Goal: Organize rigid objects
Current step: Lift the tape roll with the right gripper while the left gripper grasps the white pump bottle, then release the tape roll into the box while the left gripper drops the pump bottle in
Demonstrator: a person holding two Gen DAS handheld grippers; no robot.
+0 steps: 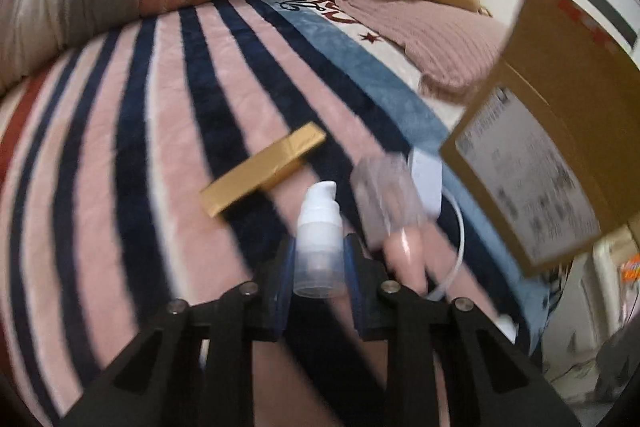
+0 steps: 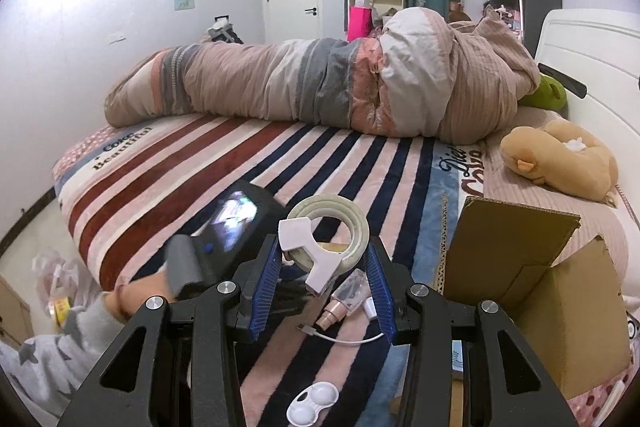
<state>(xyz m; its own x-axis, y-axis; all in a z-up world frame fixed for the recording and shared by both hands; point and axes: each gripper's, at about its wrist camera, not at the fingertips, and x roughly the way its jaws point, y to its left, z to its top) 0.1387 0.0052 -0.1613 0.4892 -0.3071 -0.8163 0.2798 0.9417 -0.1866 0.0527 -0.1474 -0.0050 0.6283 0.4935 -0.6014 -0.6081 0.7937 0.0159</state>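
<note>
In the left wrist view my left gripper [image 1: 320, 242] is shut on a small white pump bottle [image 1: 320, 219] with a translucent body, which stands upright just above the striped blanket [image 1: 132, 131]. In the right wrist view my right gripper [image 2: 323, 243] is shut on a white tape dispenser [image 2: 298, 233] carrying a roll of clear tape, held over the blanket. A gold flat box [image 1: 264, 169] lies on the blanket ahead of the left gripper. To its right lies a clear bottle with a pink cap [image 1: 396, 215], also visible under the right gripper as the clear bottle [image 2: 346, 297].
An open cardboard box [image 2: 540, 287] stands on the bed at the right. A white charger [image 1: 428, 183] with its cable [image 2: 340, 338] and a white lens case [image 2: 312, 401] lie nearby. A rolled duvet [image 2: 320, 87] and a plush toy [image 2: 560, 159] sit further back. A grey sleeve [image 2: 60, 359] shows at the left.
</note>
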